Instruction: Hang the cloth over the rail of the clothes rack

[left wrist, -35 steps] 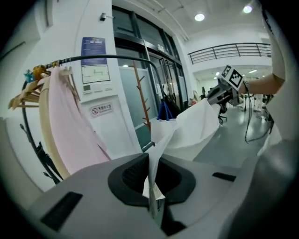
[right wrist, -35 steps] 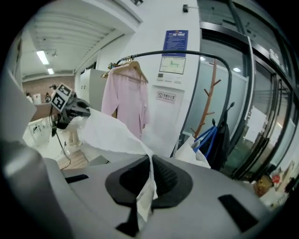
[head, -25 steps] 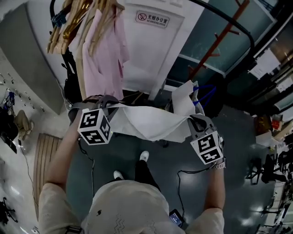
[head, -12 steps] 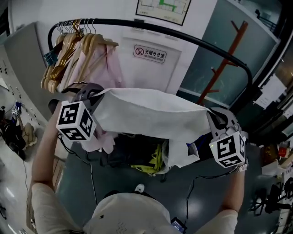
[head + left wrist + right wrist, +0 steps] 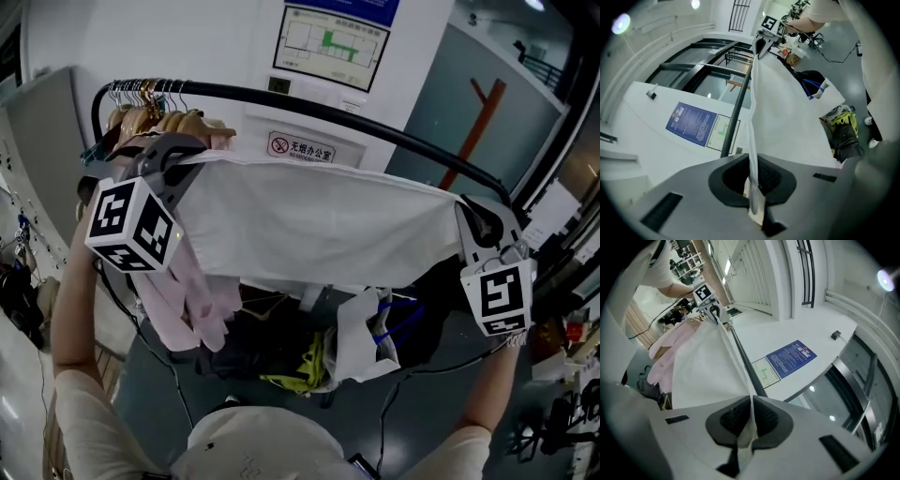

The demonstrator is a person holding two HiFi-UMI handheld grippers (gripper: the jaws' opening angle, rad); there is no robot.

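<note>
A white cloth (image 5: 309, 225) is stretched wide between my two grippers, just below and in front of the black rail (image 5: 375, 131) of the clothes rack. My left gripper (image 5: 183, 155) is shut on the cloth's left top corner. My right gripper (image 5: 469, 211) is shut on the right top corner. In the left gripper view the cloth (image 5: 787, 103) runs taut from the left gripper (image 5: 752, 180) beside the rail (image 5: 738, 105). The right gripper view shows the cloth (image 5: 705, 366) pinched in the right gripper (image 5: 751, 416), with the rail (image 5: 745, 364) just beyond it.
Wooden hangers (image 5: 141, 108) and pink garments (image 5: 187, 291) crowd the rail's left end. Bags and dark clutter (image 5: 309, 347) lie on the floor under the rack. An orange coat stand (image 5: 473, 122) rises behind the rail on the right, against a white wall with a sign (image 5: 302, 148).
Both grippers have risen from waist height to rail height with the cloth stretched between them. The view has tilted up, so the rail and wall now fill the frame.
</note>
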